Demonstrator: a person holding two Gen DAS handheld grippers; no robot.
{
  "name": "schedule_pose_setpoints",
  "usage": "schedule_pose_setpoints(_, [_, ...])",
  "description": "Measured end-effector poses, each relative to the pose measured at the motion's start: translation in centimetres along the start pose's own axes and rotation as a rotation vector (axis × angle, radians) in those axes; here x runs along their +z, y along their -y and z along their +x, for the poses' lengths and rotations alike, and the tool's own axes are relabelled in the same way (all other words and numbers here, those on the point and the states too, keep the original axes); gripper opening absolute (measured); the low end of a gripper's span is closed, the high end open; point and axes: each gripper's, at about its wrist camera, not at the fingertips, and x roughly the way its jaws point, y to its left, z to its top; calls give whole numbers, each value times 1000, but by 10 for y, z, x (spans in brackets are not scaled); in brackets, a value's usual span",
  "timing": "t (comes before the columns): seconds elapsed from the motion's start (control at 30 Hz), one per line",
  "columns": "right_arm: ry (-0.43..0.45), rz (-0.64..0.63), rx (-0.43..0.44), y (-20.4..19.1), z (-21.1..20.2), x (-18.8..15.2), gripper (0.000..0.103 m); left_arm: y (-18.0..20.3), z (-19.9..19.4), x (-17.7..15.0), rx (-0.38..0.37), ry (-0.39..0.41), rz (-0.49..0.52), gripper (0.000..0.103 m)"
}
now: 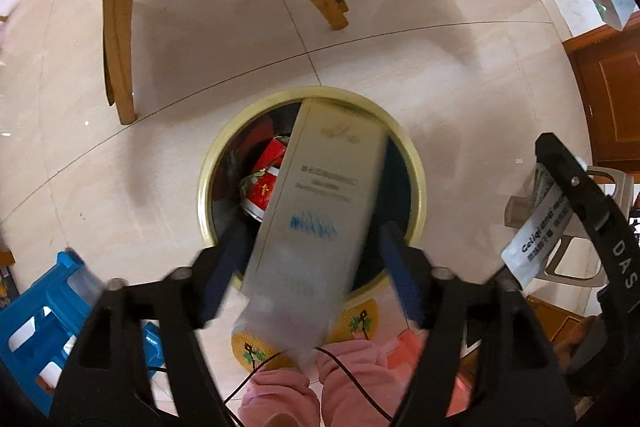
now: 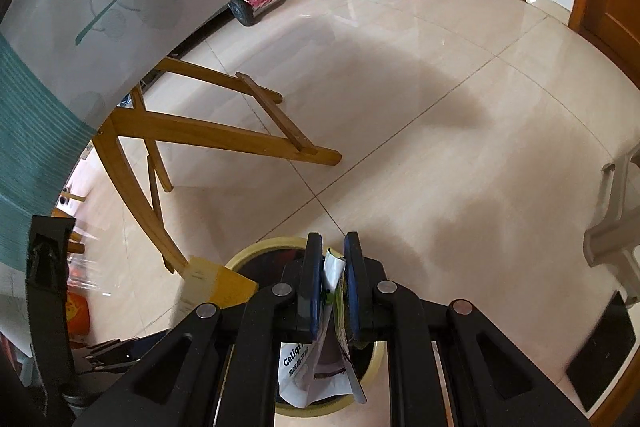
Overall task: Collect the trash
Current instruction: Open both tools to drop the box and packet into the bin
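Already in the bin: red wrappers and packets lie inside the round yellow-rimmed trash bin [image 1: 208, 183], at 9 o'clock within its opening, so part of the collecting looks done.
Carton: your pale tall carton [image 1: 320, 203] is blurred and tilted over the bin's mouth, its far end across the rim at 12 o'clock. It looks to be on its way in, not yet settled.
Left gripper [image 1: 316, 267]: your jaws stand wide, one blue pad on each side of the carton; whether either pad touches it you cannot tell from the blur.
Right gripper [image 2: 333, 279]: your jaws are narrow, pinching a white printed pouch [image 2: 298, 375] that hangs straight above the bin [image 2: 260, 247]. This one is left to drop.
Judgement: two pieces are nearly finished. Any trash beyond these views is not shown.
Around you: wooden table legs [image 1: 116, 27] at 10 o'clock, a blue plastic stool [image 1: 36, 323] at 8 o'clock, a grey plastic stool [image 1: 568, 259] at 3 o'clock, your pink slippers [image 1: 276, 391] at 6 o'clock.
In the way: the carton lying across the opening may block the pouch. A thin black cable [image 1: 360, 383] trails by your feet.
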Motion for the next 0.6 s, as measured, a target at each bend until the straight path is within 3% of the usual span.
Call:
schedule_pose_setpoints(0.03, [3, -7, 2, 0, -2, -2, 10, -1, 0, 0, 6, 4, -5, 85])
schedule_pose_setpoints(0.27, [2, -29, 26, -7, -2, 1, 10, -16, -4, -4, 29, 49, -52, 85])
schedule_pose_setpoints(0.6, [-12, -162, 109, -62, 26, -5, 11, -62, -34, -21, 108, 182, -189, 85])
